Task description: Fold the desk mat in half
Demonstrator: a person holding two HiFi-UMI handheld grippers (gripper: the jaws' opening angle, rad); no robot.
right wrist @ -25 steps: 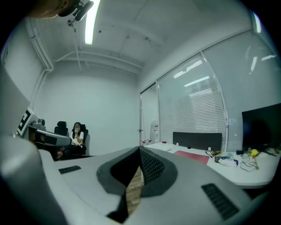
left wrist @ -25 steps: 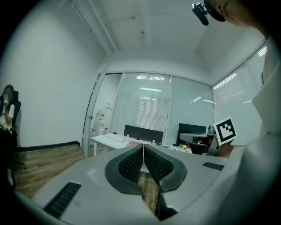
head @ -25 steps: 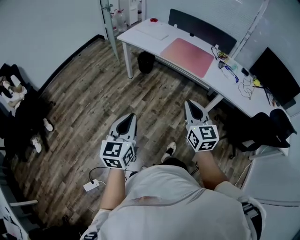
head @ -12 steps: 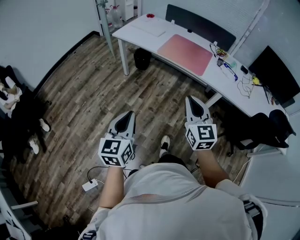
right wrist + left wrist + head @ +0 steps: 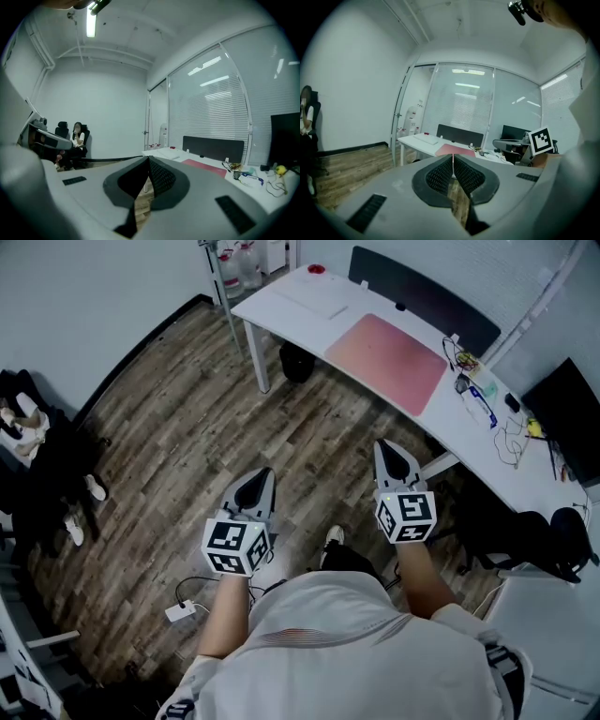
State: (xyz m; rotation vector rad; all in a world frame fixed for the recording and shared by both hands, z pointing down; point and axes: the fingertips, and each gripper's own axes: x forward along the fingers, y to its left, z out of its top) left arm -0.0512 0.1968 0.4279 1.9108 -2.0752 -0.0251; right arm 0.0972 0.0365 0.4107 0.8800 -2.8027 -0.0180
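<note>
A pink desk mat (image 5: 387, 351) lies flat and unfolded on the white desk (image 5: 281, 298) across the room; it also shows far off in the left gripper view (image 5: 454, 150) and the right gripper view (image 5: 204, 166). My left gripper (image 5: 257, 476) is held in front of the person's body over the wooden floor, its jaws shut with nothing between them. My right gripper (image 5: 387, 448) is beside it, also shut and empty, a little nearer the desk. Both are well short of the mat.
A white keyboard (image 5: 319, 298), a black divider panel (image 5: 422, 298), cables and small items (image 5: 483, 395) share the desk. A black bin (image 5: 297, 362) stands under it, a black chair (image 5: 525, 531) at right. A person sits at far left (image 5: 19, 418). A power strip (image 5: 181, 611) lies on the floor.
The head view has shifted slightly, so the desk sits a little further right in the picture. Both grippers stay shut and in the same place before the body.
</note>
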